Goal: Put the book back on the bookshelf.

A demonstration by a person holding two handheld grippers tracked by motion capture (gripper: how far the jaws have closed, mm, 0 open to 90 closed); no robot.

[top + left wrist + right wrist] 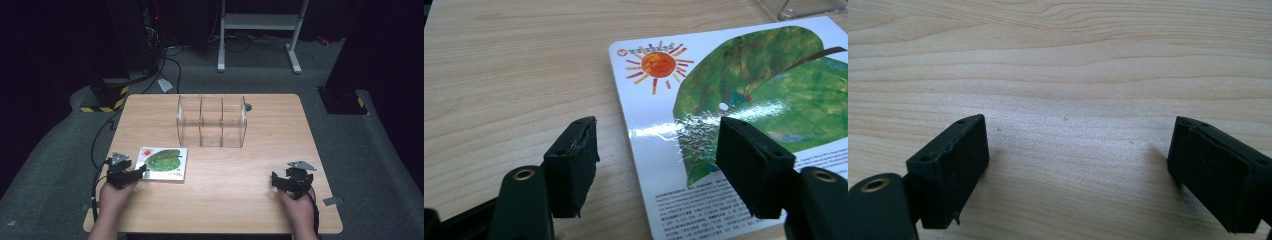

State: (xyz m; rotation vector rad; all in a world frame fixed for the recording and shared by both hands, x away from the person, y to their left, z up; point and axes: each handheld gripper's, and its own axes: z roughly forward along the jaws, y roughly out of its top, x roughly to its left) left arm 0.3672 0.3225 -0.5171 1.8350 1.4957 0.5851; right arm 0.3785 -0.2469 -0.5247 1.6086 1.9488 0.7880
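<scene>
Plainly, the thing most likely to be handled is the picture book [162, 163], a thin glossy board book with a green leaf and an orange sun on its cover. It lies flat on the wooden table [240, 170], at about eight o'clock from the table's middle, near the front left edge.

At the book's nine o'clock side sits the left gripper [131, 175], its jaws spread wide. In the left gripper view those jaws straddle the book's near corner [684, 165]: one pad hangs over bare wood, the other over the cover, and I cannot tell whether either touches.

At roughly twelve o'clock from the table's middle stands a clear plastic organizer [212, 121] with three upright compartments, all seemingly empty, well apart from the book.

Over at four o'clock the right gripper [290, 179] rests low near the front right edge, jaws likewise spread, with nothing but wood grain between them in the right gripper view [1073, 165].

The risk I judge from here is the book's flatness: with no edge lifted, closing jaws may skid across the slick cover or push the book along the table instead of catching it. A pinch on one corner alone could also let it swing or droop.
</scene>
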